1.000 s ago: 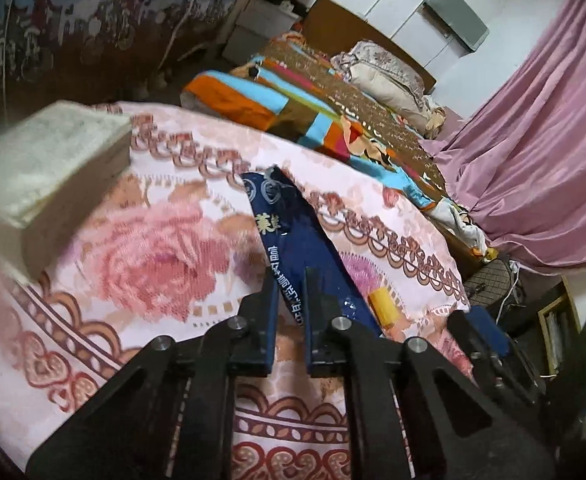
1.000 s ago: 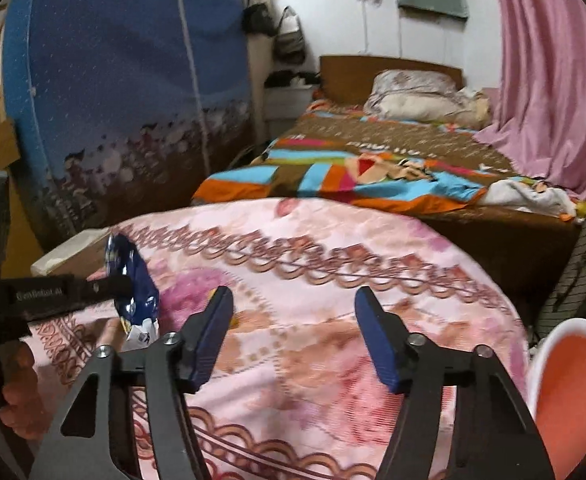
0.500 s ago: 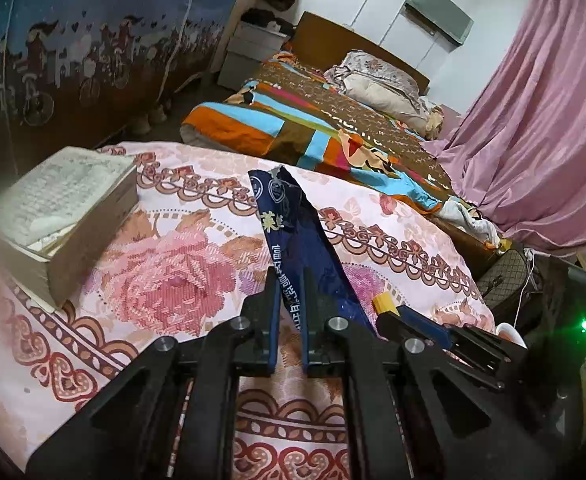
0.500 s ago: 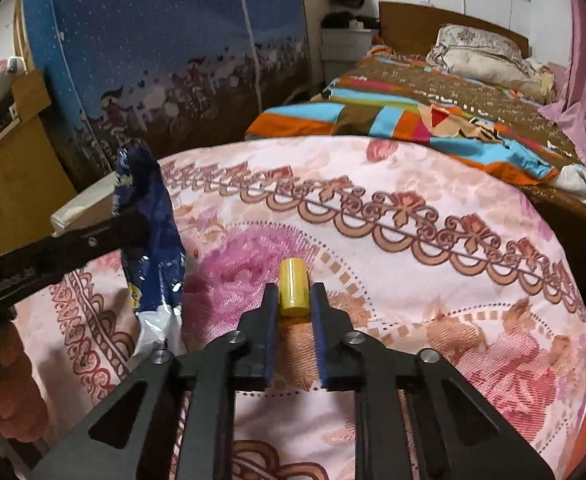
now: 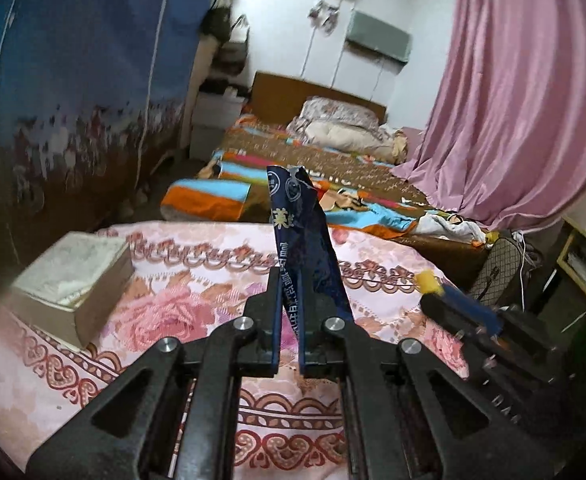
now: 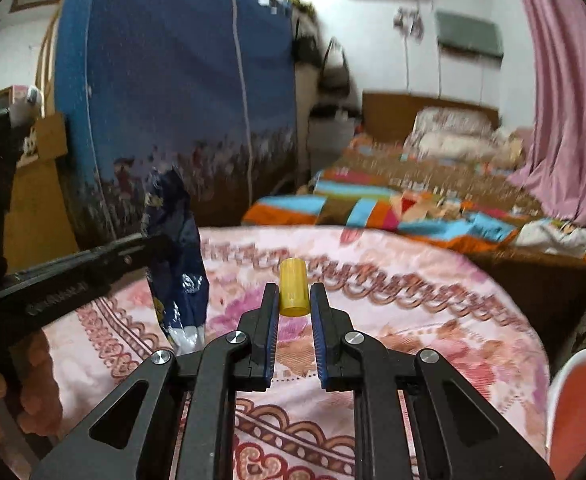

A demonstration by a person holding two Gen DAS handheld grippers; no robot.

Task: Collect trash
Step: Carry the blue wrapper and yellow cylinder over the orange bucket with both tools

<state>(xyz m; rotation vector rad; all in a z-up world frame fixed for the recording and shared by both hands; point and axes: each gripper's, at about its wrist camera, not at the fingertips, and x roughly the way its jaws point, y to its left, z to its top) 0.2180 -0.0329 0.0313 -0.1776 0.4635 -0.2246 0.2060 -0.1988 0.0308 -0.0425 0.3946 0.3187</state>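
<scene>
A dark blue snack wrapper (image 5: 299, 224) stands upright above the flowered pink tablecloth (image 5: 161, 312), pinched low down by my left gripper (image 5: 288, 280), which is shut on it. In the right wrist view the same wrapper (image 6: 177, 248) hangs at the left from the left gripper's black fingers (image 6: 93, 268). My right gripper (image 6: 294, 292) is shut on a small yellow cylinder (image 6: 293, 286), lifted just off the cloth. That cylinder (image 5: 427, 282) also shows at the right of the left wrist view, at the tip of the right gripper.
A thick book (image 5: 73, 276) lies on the cloth at the left. A white-rimmed orange bin (image 6: 581, 412) stands beside the table at the lower right. Beyond the table are a bed with a striped cover (image 5: 333, 184), a blue wardrobe (image 6: 173, 92) and pink curtains (image 5: 525, 92).
My right gripper went from open over bare cloth to shut on the yellow cylinder and raised it. My left gripper lifted the wrapper and rolled it upright.
</scene>
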